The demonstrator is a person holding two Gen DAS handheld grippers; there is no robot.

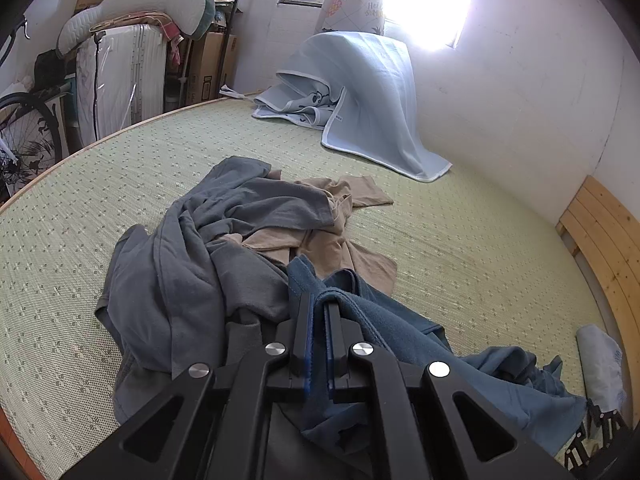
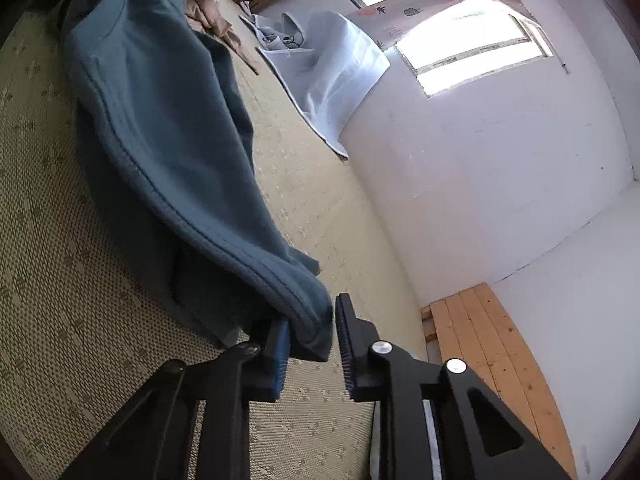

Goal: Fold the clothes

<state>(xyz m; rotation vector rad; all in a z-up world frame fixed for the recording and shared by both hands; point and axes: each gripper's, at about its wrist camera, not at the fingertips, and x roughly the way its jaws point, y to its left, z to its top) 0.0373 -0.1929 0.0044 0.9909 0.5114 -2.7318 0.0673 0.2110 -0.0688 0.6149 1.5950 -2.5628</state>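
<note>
A blue garment (image 1: 384,328) lies stretched across the green woven mat (image 1: 120,168). My left gripper (image 1: 318,312) is shut on a fold of its edge. In the right wrist view the same blue garment (image 2: 168,128) runs up and away from my right gripper (image 2: 312,344). Its stitched hem corner sits between the jaws against the blue-padded left finger (image 2: 280,356). A thin gap shows before the ribbed right finger (image 2: 346,344), so the jaws stand narrowly open. A grey garment (image 1: 192,264) and a tan garment (image 1: 332,240) lie crumpled together beyond the left gripper.
A light blue blanket (image 1: 372,100) is draped against the wall at the far side of the mat. A wooden slatted frame (image 1: 608,248) borders the mat on the right. A suitcase (image 1: 120,80), boxes, pillows and a bicycle wheel stand past the mat's left edge.
</note>
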